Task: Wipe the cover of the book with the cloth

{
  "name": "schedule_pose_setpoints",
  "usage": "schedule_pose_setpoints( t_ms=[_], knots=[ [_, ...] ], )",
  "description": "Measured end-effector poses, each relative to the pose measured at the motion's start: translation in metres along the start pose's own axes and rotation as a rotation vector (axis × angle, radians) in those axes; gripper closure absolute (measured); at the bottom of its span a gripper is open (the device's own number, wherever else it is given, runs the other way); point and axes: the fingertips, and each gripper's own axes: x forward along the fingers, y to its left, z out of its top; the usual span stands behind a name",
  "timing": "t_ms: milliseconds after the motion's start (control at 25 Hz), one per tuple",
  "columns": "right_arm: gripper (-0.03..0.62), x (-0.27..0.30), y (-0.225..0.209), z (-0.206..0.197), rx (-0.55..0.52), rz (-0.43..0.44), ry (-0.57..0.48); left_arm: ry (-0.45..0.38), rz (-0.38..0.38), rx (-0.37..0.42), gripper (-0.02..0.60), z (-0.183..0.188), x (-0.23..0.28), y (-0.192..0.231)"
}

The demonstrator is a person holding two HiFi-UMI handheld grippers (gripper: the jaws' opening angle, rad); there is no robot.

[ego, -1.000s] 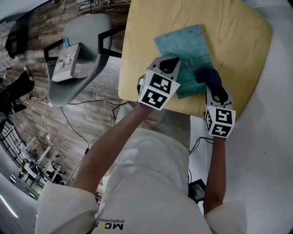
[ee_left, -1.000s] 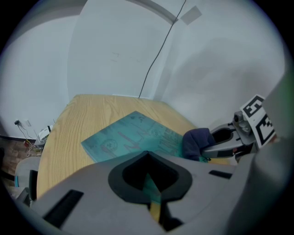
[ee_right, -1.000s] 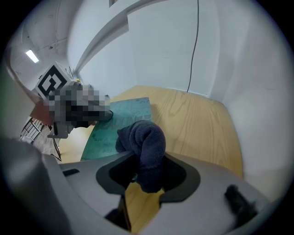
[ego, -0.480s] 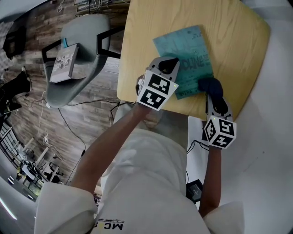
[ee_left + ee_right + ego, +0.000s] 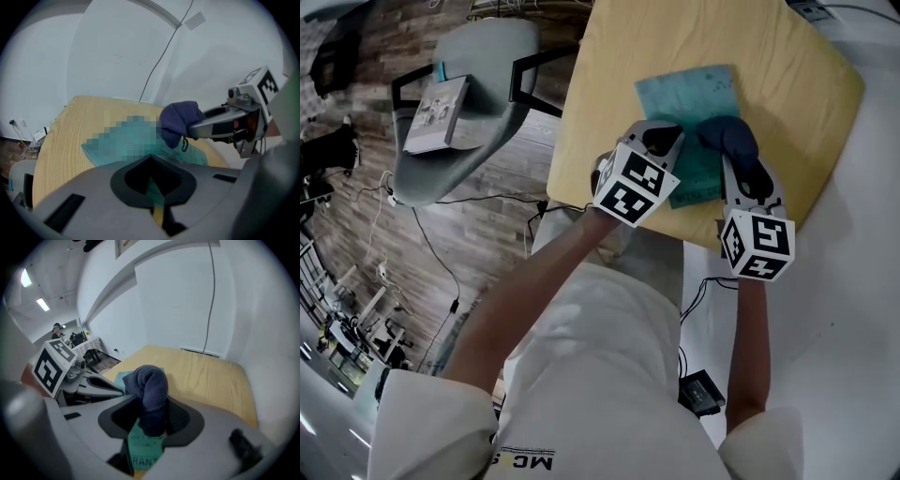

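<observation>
Two claws meet over a teal book point(image 5: 686, 101) in the head view. The book lies flat on the yellow tabletop point(image 5: 619, 56), toward its near right part. The left claw point(image 5: 662, 142) has its tips on the book's near left edge. The right claw point(image 5: 737, 157) reaches in beside it with a dark blue cloth point(image 5: 729, 137) bunched at its tips, and the cloth sits on the book's near right part. Off to the left stands a grey chair point(image 5: 483, 66) with a small box point(image 5: 436, 114) lying on its seat.

From the left gripper view we see the left claw point(image 5: 152, 180) with its jaws drawn almost together. Only a thin slit is left, and it grips nothing. Through the slit show a strip of teal cover and a bit of yellow wood. Ahead lies the book point(image 5: 108, 146) on the tabletop point(image 5: 61, 140). The cloth point(image 5: 178, 122) hangs over the book's right side from the right claw point(image 5: 197, 126).

From the right gripper view we see the right claw point(image 5: 150, 423) closed on the cloth point(image 5: 150, 383), which stands up between the jaws in a rounded fold. Below it the book point(image 5: 145, 448) shows through the gap, its cover printed in white letters. The left claw point(image 5: 110, 386) lies just to the left, low over the book. Beyond them the tabletop point(image 5: 211, 376) runs on to a white wall.
</observation>
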Motion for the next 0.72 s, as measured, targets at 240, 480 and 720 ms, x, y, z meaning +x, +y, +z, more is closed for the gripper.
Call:
schedule_pose_setpoints(
  t_ms=[240, 480, 720],
  knots=[
    [0.434, 0.037, 0.013, 0.043, -0.064, 0.070, -0.047, -0.008, -0.011, 0.015, 0.572, -0.001, 0.000, 0.000],
    [0.434, 0.066, 0.016, 0.062, -0.089, 0.102, -0.043, -0.013, -0.001, 0.009, 0.572, -0.003, -0.001, 0.002],
    [0.434, 0.101, 0.012, 0.070, -0.143, 0.111, -0.025, -0.017, 0.009, 0.022, 0.572, -0.004, 0.000, 0.002]
  ],
)
